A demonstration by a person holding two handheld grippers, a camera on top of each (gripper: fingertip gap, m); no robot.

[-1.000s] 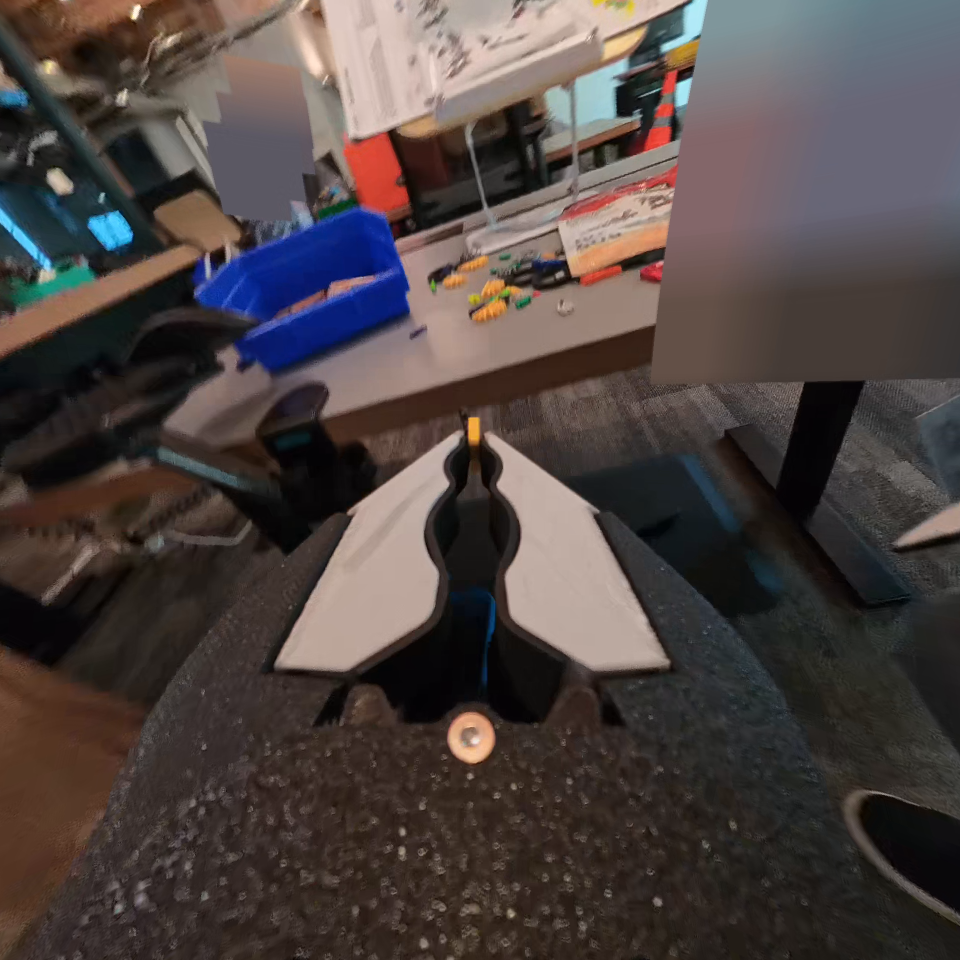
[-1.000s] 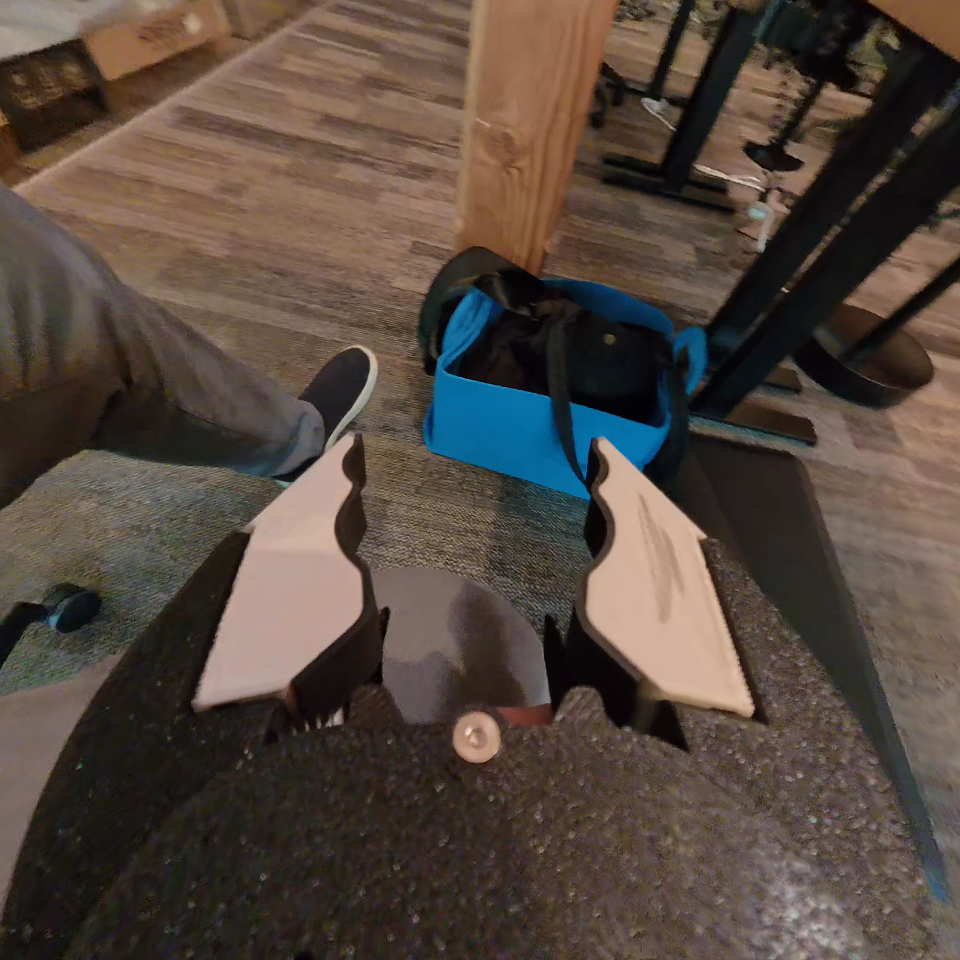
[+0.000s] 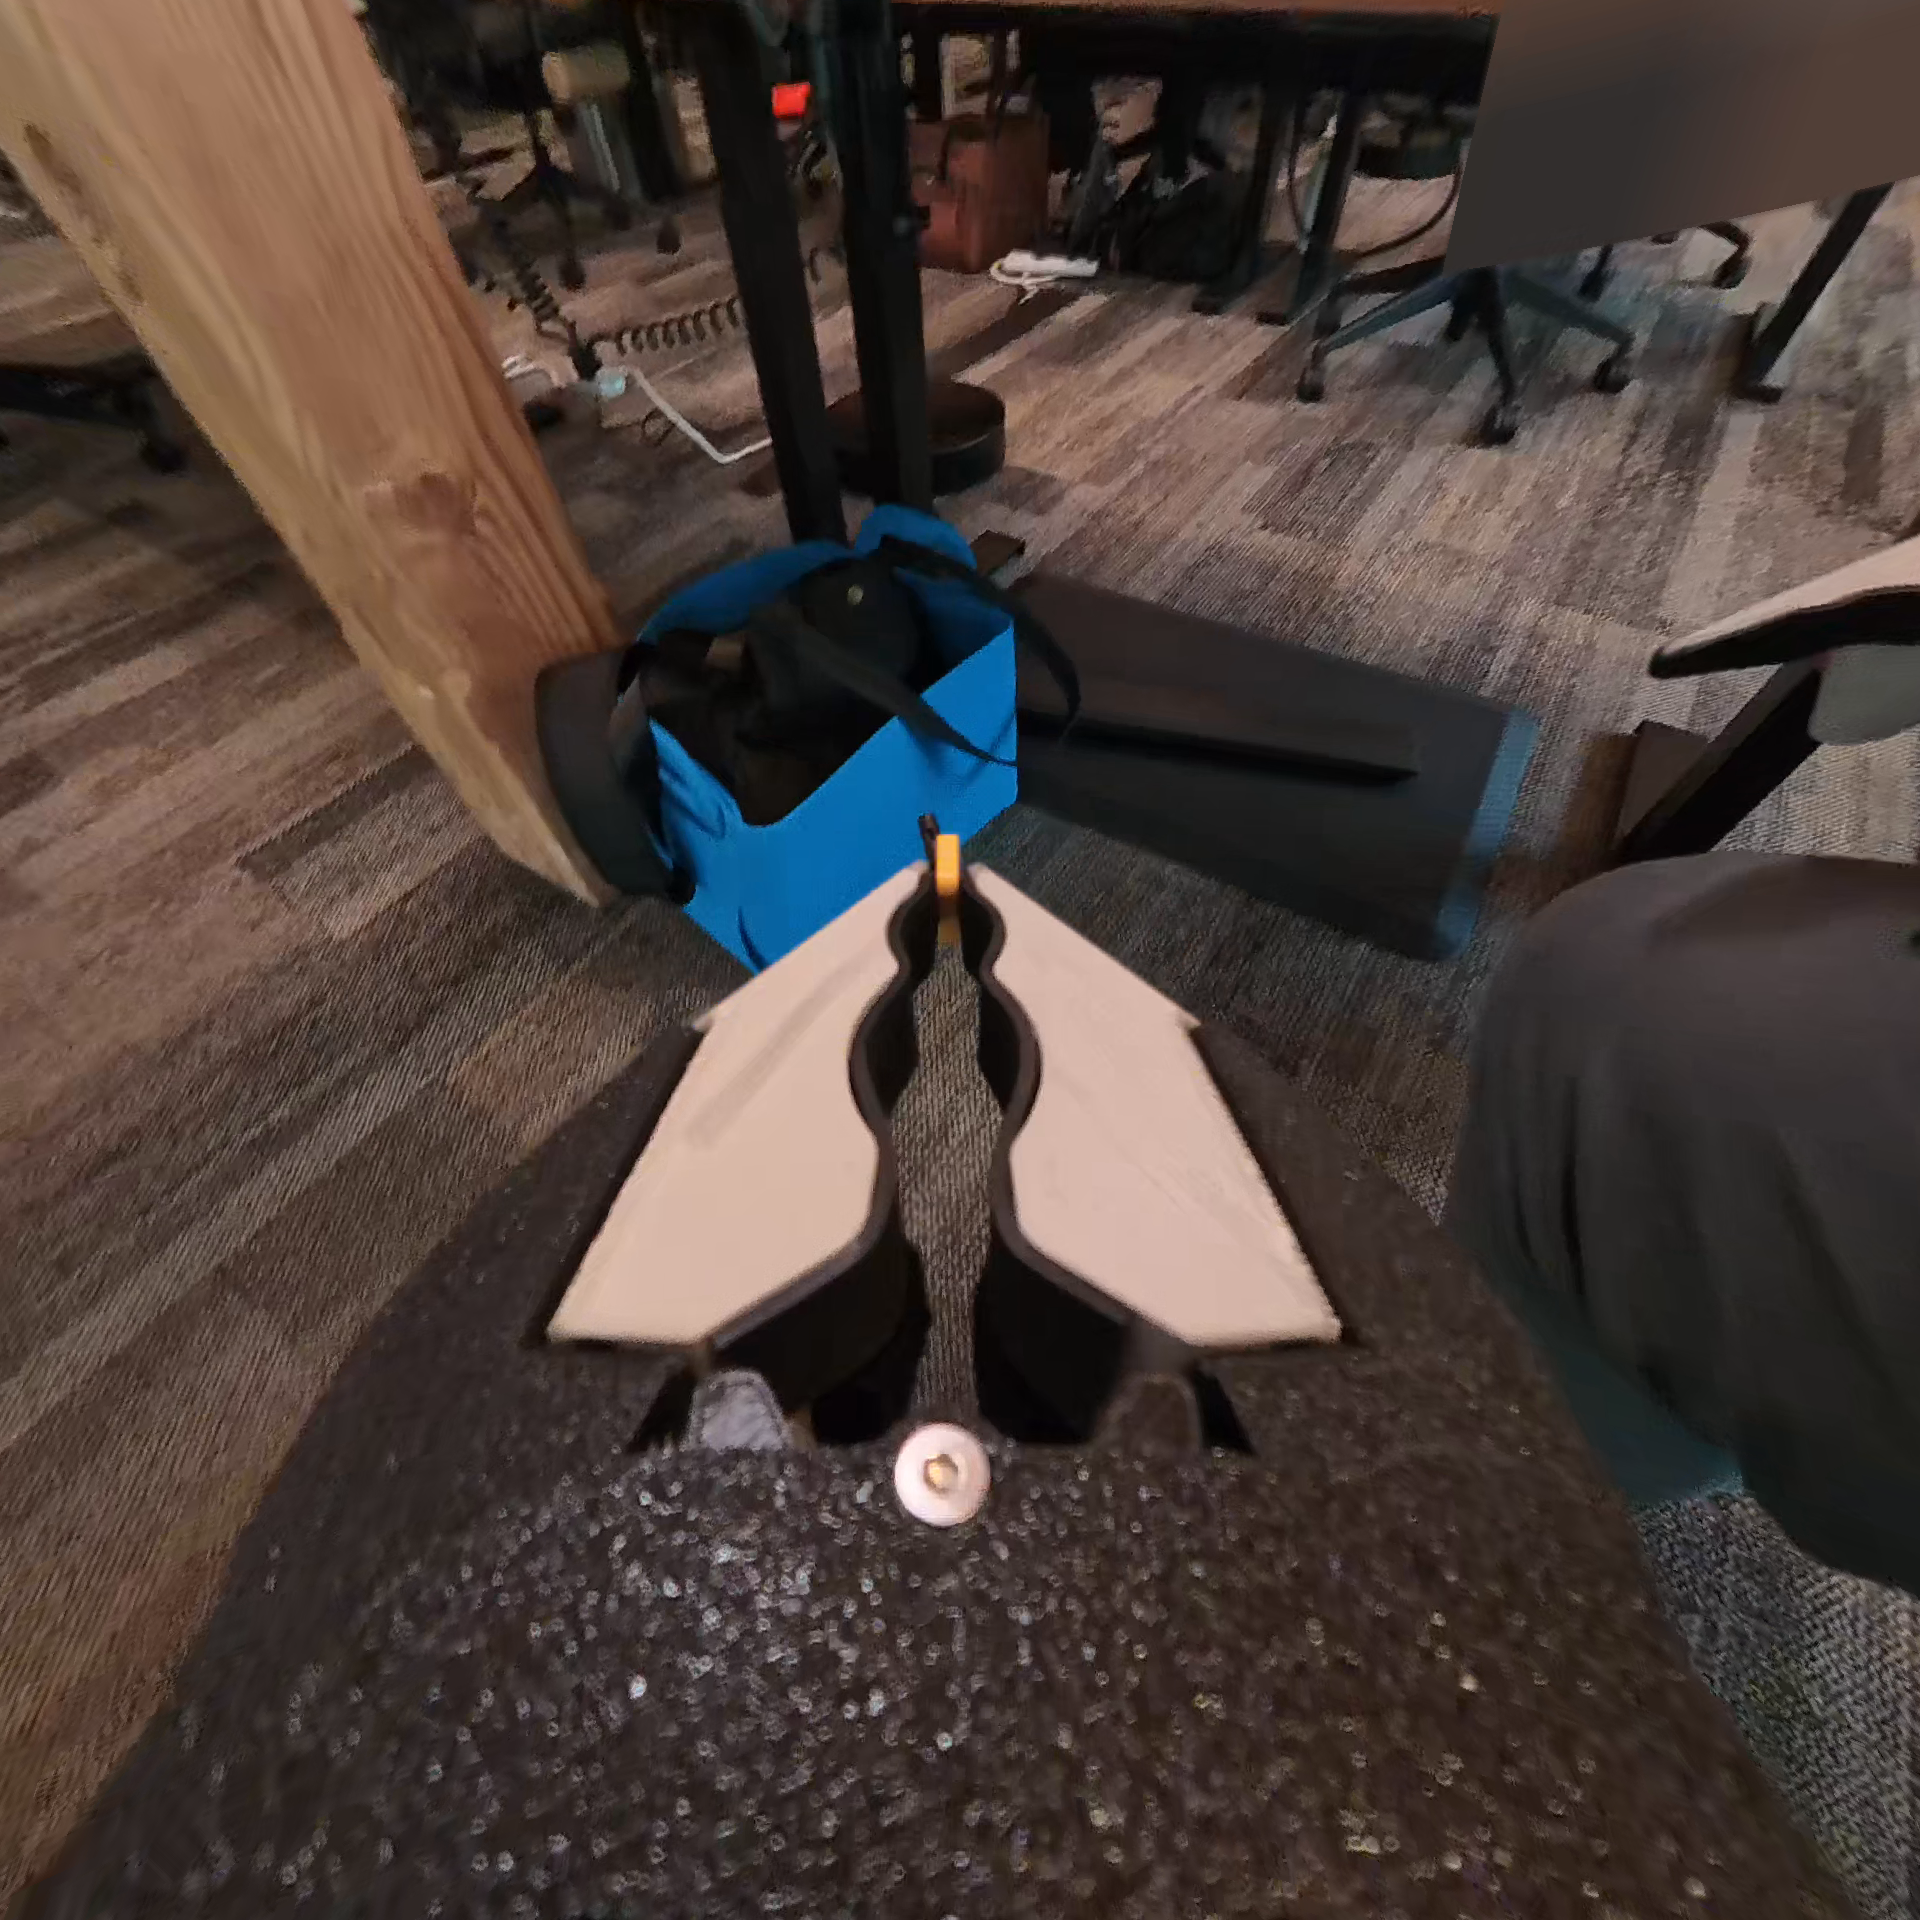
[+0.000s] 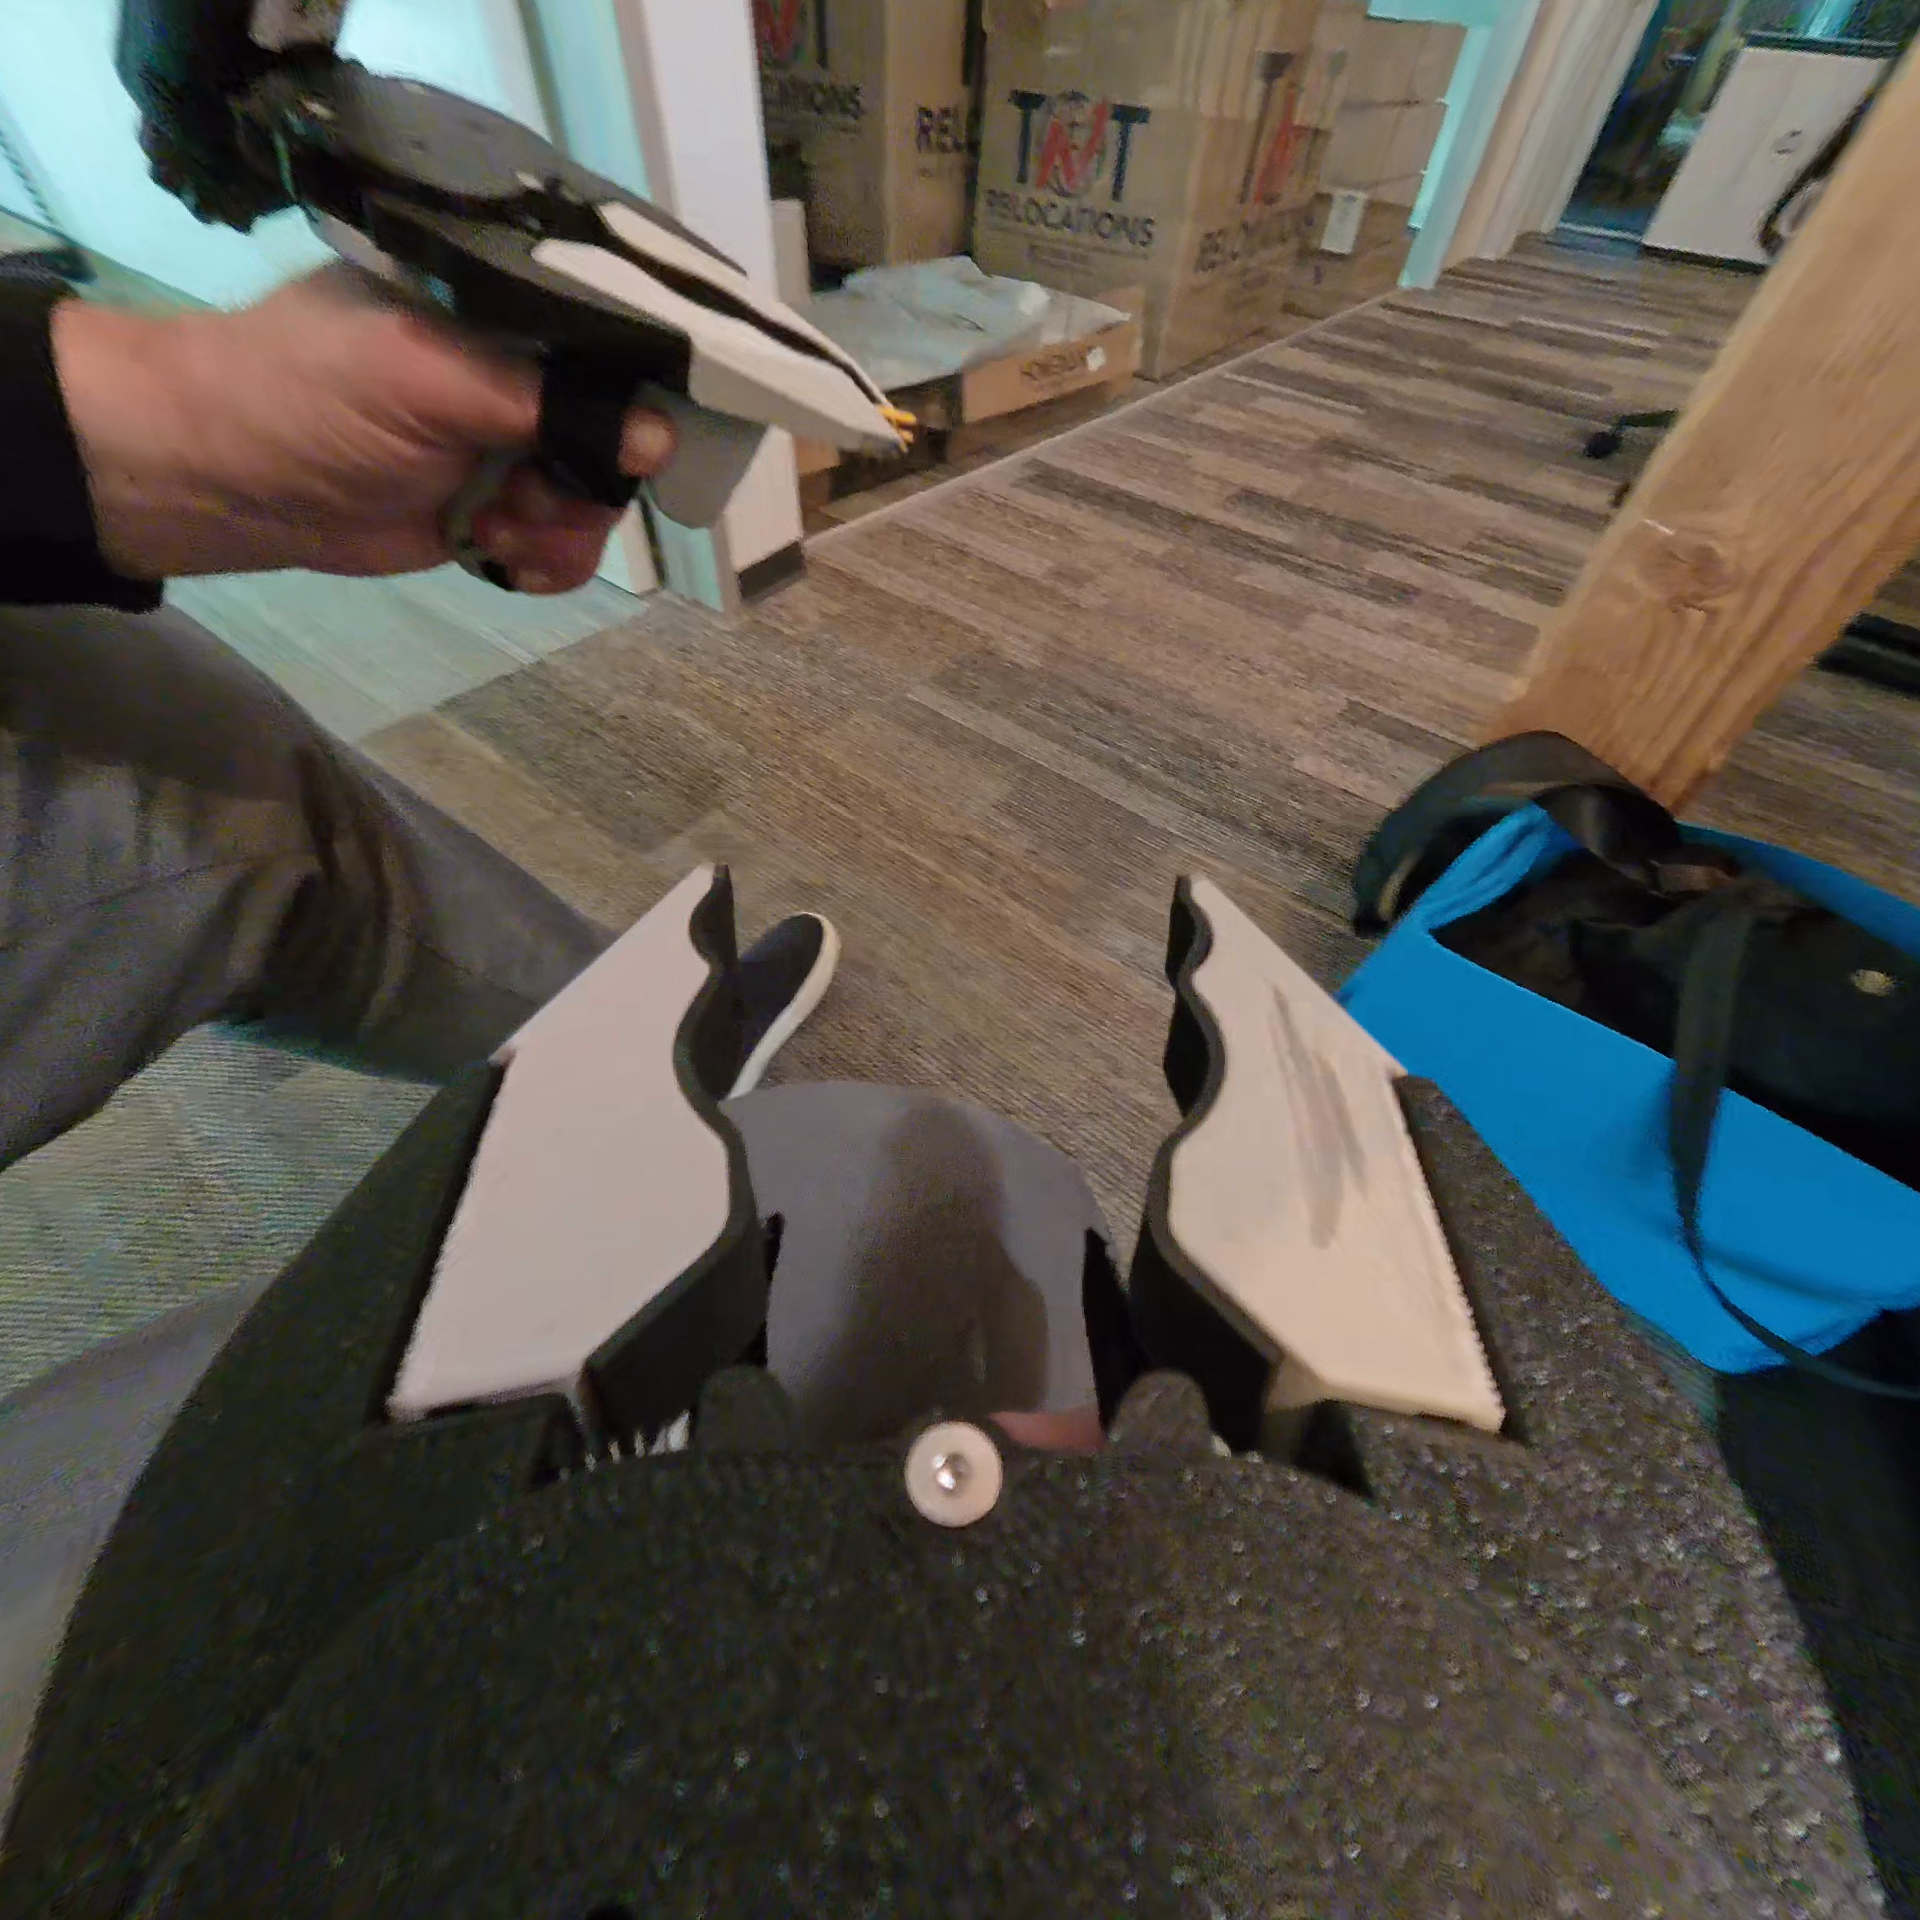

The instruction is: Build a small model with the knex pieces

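Observation:
My left gripper (image 3: 943,883) is shut on a small yellow piece (image 3: 947,864) that sticks out between its fingertips. It is held in the air and points down at a blue bag (image 3: 831,842) with black straps on the carpet. In the right wrist view the left gripper (image 4: 883,416) shows at the upper left, held by a hand (image 4: 301,436), with the yellow piece (image 4: 900,420) at its tip. My right gripper (image 4: 951,894) is open and empty above the carpet. The blue bag (image 4: 1558,1132) lies to its right.
A slanted wooden post (image 3: 291,364) stands just left of the bag, also in the right wrist view (image 4: 1766,468). A black floor mat (image 3: 1247,748) lies behind the bag. A person's leg (image 3: 1704,1143) and dark shoe (image 4: 790,977) are close. Cardboard boxes (image 4: 1081,187) stand at the back wall. Across from one pair of fingers to the other is roughly 20 cm.
The left gripper has swung from facing a table with a blue bin down toward the floor and the blue bag, still holding the yellow piece. The right gripper has turned left, still open.

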